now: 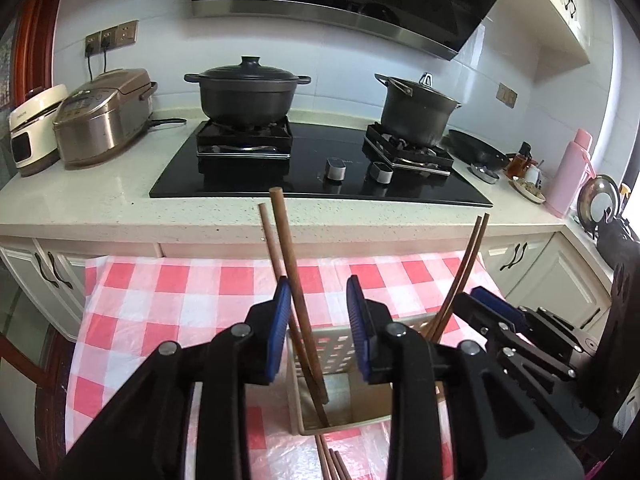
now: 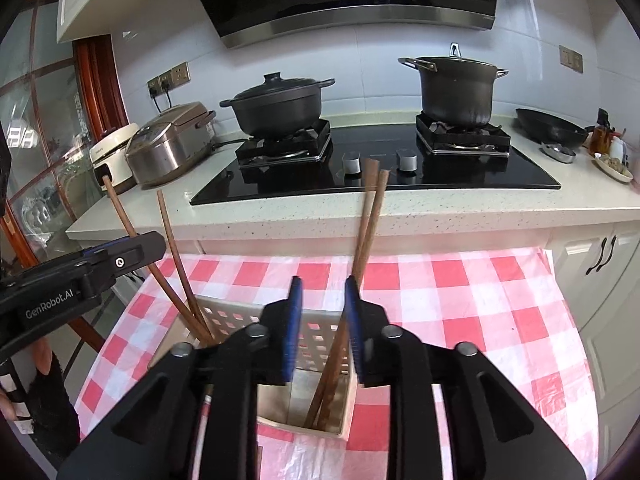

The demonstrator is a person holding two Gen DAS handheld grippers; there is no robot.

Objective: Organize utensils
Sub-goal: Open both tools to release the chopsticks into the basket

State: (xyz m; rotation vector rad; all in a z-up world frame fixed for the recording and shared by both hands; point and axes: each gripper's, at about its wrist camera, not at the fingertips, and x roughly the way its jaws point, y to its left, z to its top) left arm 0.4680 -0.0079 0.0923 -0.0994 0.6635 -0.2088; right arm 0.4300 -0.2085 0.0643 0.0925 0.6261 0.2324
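Left tongs (image 1: 319, 300) and right tongs (image 2: 323, 300) parted, chopsticks (image 1: 298, 292) loose between (basket (image 2: 320, 336) half hidden)

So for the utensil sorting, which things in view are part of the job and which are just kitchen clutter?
Part of the job:
- chopsticks under the left gripper
- chopsticks under the right gripper
- slotted holder
- loose chopsticks on the cloth

Just lying about:
- casserole
- stockpot
- rice cooker
- pink flask
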